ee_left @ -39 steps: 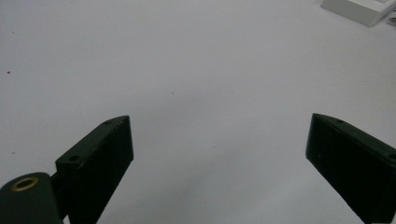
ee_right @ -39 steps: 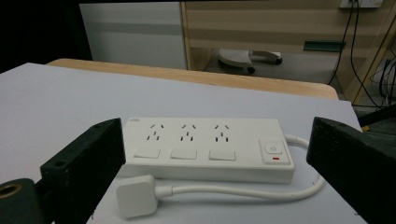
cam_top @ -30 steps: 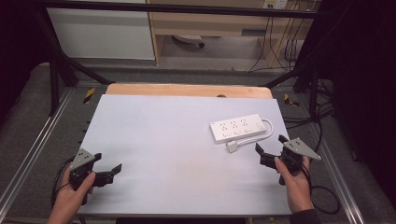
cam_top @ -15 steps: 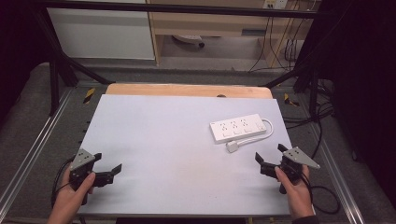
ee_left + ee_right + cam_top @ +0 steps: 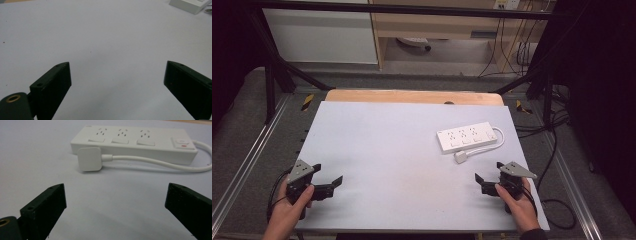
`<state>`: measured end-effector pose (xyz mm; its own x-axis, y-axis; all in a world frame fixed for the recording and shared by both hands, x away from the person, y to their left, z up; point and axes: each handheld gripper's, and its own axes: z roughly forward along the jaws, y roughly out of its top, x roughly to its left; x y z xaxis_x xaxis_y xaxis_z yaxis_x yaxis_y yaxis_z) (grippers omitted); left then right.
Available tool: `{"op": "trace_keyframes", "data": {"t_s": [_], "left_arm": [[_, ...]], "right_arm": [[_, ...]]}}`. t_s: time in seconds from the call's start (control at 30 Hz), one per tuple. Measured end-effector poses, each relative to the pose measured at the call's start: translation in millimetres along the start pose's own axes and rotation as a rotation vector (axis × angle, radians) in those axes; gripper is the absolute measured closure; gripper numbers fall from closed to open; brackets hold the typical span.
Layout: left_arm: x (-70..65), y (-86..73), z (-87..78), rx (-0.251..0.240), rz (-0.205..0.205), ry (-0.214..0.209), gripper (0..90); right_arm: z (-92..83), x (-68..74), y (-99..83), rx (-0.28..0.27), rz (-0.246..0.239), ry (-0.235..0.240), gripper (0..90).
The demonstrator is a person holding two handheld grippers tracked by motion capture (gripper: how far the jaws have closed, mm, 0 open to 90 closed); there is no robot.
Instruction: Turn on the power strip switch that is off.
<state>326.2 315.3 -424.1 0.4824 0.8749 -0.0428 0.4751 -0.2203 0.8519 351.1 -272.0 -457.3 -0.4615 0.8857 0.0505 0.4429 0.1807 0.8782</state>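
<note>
Our right claw (image 5: 486, 184) has drawn back toward the lower right of the frame, away from the power strip (image 5: 467, 137), whose plug (image 5: 460, 157) lies beside it on the surface (image 5: 402, 150). Both claws gape wide and empty; the left claw (image 5: 328, 186) stays put, so we judge no grasp begun.

A pale grey table (image 5: 402, 150) fills the middle of the scene, with a strip of bare wood (image 5: 412, 96) along its far edge and dark floor around it. On its right half lies a white power strip (image 5: 467, 137), its white cord (image 5: 498, 140) looping round its right end to a white plug (image 5: 461, 157) that lies just near of the strip. At the near left corner a hand (image 5: 289, 210) holds the left gripper (image 5: 328, 183), and at the near right corner another hand (image 5: 519, 202) holds the right gripper (image 5: 487, 182), near of the plug and apart from it; both grippers point inward across the table with their jaws apart and nothing between them.
</note>
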Motion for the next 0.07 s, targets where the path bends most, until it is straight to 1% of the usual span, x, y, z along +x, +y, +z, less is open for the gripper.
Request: {"op": "trace_keyframes", "data": {"t_s": [0.07], "left_arm": [[0.0,0.1,0.2,-0.001,0.001,0.000,7.6]], "right_arm": [[0.7,0.4,0.5,-0.007,0.003,-0.003,4.2]]}}
